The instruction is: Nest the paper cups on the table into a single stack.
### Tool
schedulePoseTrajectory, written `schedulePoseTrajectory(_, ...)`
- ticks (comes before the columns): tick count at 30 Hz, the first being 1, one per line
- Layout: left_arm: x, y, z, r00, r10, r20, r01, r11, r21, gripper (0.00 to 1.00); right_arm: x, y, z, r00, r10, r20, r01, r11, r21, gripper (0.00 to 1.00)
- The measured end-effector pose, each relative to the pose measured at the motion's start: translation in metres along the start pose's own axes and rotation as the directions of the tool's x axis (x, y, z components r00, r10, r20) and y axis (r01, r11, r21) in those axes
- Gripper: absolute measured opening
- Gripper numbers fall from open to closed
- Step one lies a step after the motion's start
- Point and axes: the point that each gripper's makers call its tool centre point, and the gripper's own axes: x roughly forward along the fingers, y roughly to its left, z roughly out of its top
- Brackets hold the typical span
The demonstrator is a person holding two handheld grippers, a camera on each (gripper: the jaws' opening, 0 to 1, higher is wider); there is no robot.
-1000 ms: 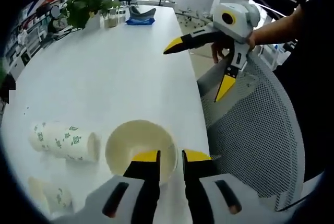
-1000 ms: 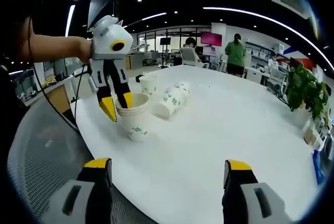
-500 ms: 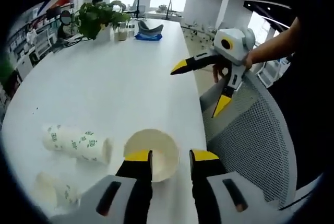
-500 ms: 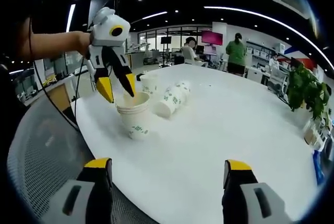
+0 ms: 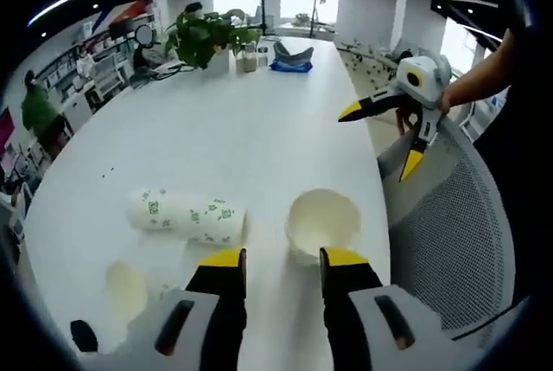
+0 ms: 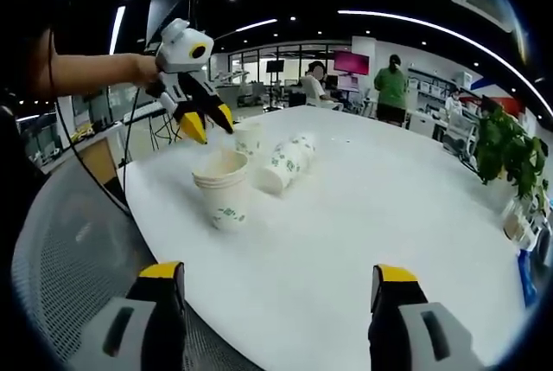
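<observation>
Left gripper (image 5: 278, 259) empty, jaws parted, just short of nested cup stack (image 5: 322, 224); right gripper (image 6: 280, 278) wide open. Next: grab lying cup (image 5: 186, 215).

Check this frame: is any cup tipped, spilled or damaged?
One oddity: the toppled cups lie on their side on the table, between the upright stack and a single upright cup. No spill or damage shows.

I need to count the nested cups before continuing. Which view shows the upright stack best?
The right gripper view: the upright stack shows side-on, its layered rims visible. The left gripper view looks down into its mouth, hiding the layers.
</observation>
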Motion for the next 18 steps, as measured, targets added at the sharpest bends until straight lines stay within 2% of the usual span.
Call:
schedulePoseTrajectory(4, -0.003, 0.008, -0.004, 1.0, 0.028, -0.007, -0.028, 1.0, -0.007, 0.35, 0.0, 0.0, -0.001, 1.0, 0.002, -0.005, -0.002, 1.0, -0.001, 0.9)
schedulePoseTrajectory(9, -0.003, 0.032, -0.014, 0.997, 0.075, -0.005, -0.075, 0.997, -0.029, 0.36, 0.001, 0.0, -0.002, 1.0, 0.001, -0.01, -0.001, 1.0, 0.002, 0.89)
schedulePoseTrajectory(11, -0.005, 0.035, -0.011, 0.996, 0.094, 0.0, -0.094, 0.995, -0.036, 0.37, 0.001, 0.0, -0.003, 1.0, 0.001, -0.012, 0.0, 1.0, 0.005, 0.89)
schedulePoseTrajectory(13, -0.007, 0.048, -0.014, 0.993, 0.118, 0.005, -0.117, 0.992, -0.05, 0.38, 0.001, 0.0, -0.003, 1.0, 0.0, -0.015, 0.0, 1.0, 0.006, 0.89)
schedulePoseTrajectory(18, -0.006, 0.066, -0.016, 0.984, 0.179, 0.009, -0.178, 0.981, -0.076, 0.43, 0.001, -0.001, -0.005, 1.0, -0.003, -0.02, 0.003, 1.0, 0.012, 0.89)
